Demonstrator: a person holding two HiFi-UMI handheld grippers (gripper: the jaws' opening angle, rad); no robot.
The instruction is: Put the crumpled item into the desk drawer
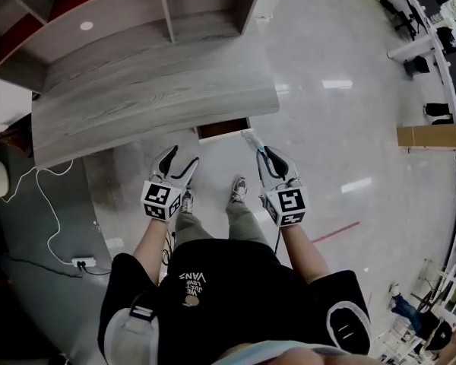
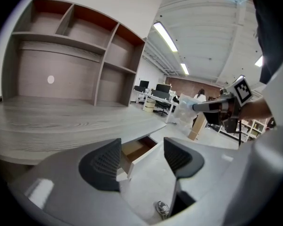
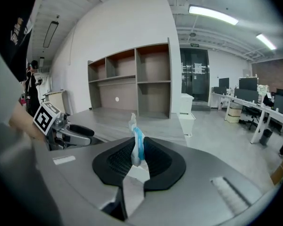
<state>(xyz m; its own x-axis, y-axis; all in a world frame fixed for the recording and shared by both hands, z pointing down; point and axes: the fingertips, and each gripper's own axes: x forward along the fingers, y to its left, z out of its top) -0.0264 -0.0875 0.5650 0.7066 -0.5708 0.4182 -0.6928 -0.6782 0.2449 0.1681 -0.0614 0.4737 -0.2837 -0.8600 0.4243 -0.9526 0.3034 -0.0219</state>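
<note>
Right gripper view: the right gripper (image 3: 138, 144) pinches the crumpled item (image 3: 135, 125); the left gripper (image 2: 141, 149) gapes wide near the open desk drawer (image 2: 133, 150).

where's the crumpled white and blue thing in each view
Head view: the crumpled white-and-blue plastic item sticks out of the right gripper, centre frame.
Left gripper view: the item, right of centre.
Right gripper view: the item, dead centre, pinched between the jaws.
Shared landmark: the grey wooden shelf unit.
</note>
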